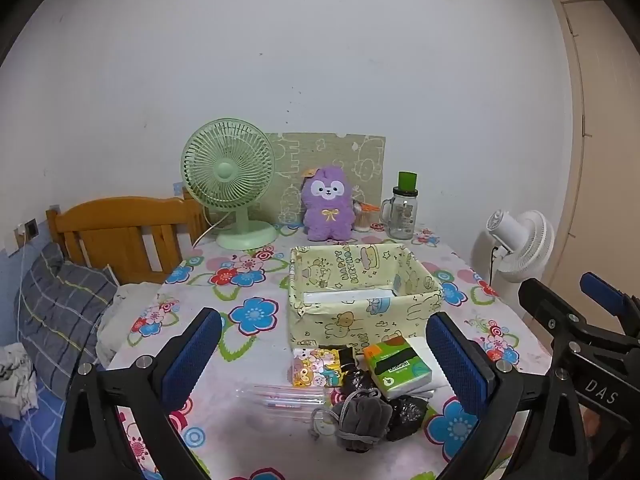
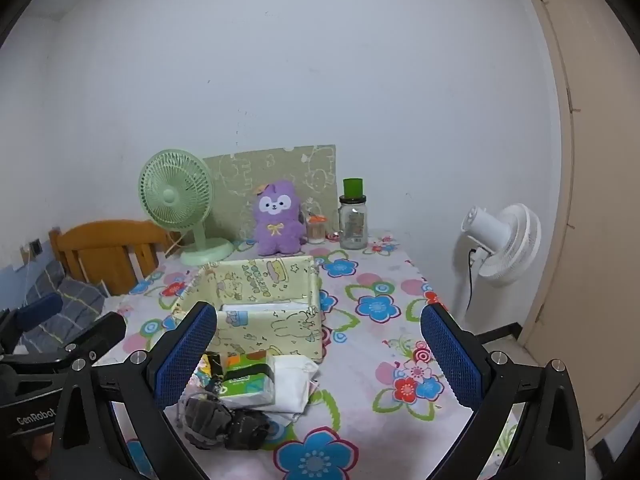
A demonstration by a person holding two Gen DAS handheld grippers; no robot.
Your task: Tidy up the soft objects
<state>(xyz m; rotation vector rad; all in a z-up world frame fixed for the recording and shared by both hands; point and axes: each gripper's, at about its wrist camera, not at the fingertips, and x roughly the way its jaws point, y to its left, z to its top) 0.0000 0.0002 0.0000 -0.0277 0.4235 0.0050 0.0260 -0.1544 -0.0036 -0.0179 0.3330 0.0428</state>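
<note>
A yellow cartoon-print fabric box stands open on the floral table. In front of it lies a pile: a green tissue pack, a cartoon tissue pack, a grey drawstring pouch, a black crumpled bag and a white cloth. A purple plush sits at the back. My left gripper is open above the pile. My right gripper is open, just right of the pile.
A green desk fan, a glass jar mug with green lid and a small orange-capped jar stand at the back. Clear plastic tubes lie left of the pile. A bed is left, a white fan right.
</note>
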